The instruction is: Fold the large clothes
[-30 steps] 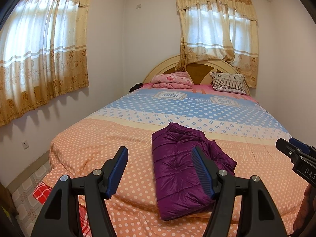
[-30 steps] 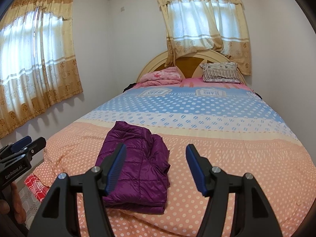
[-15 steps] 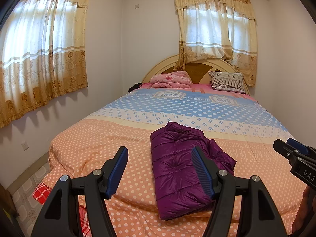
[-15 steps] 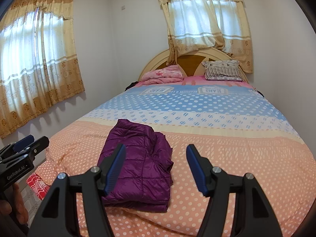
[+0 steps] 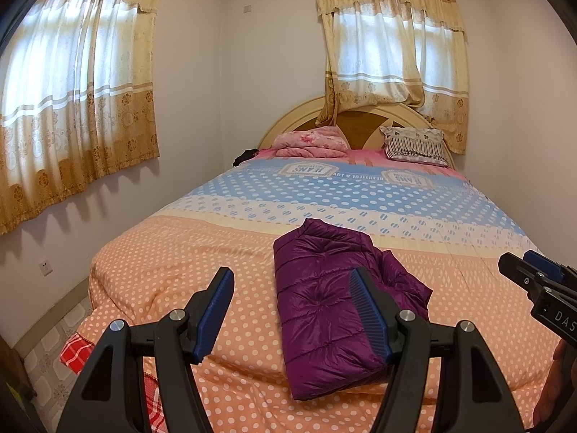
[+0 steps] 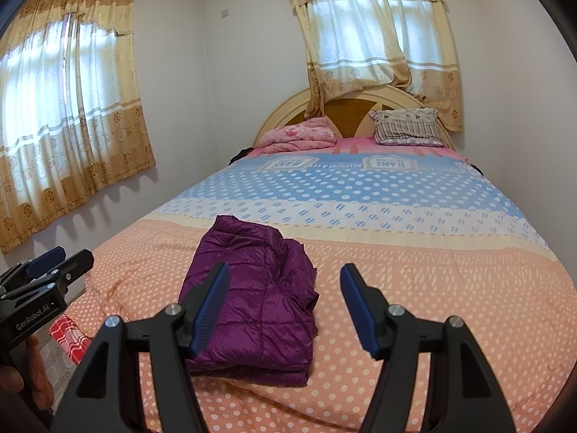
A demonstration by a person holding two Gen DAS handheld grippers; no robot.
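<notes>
- Left wrist view: left hand-held gripper has its jaws apart with nothing between them, held above the near edge of the bed. Purple puffer jacket lies folded in a compact bundle on the orange dotted quilt, near end, slightly right of centre. Right hand-held gripper pokes in at the far right edge.
- Right wrist view: right hand-held gripper also spread and empty; jacket sits left of centre, near the foot. Left hand-held gripper at the left edge, clear of the cloth.
- Step judged: fold looks finished or nearly so. Next move likely a final tidy of the loose right flap, or nothing.
</notes>
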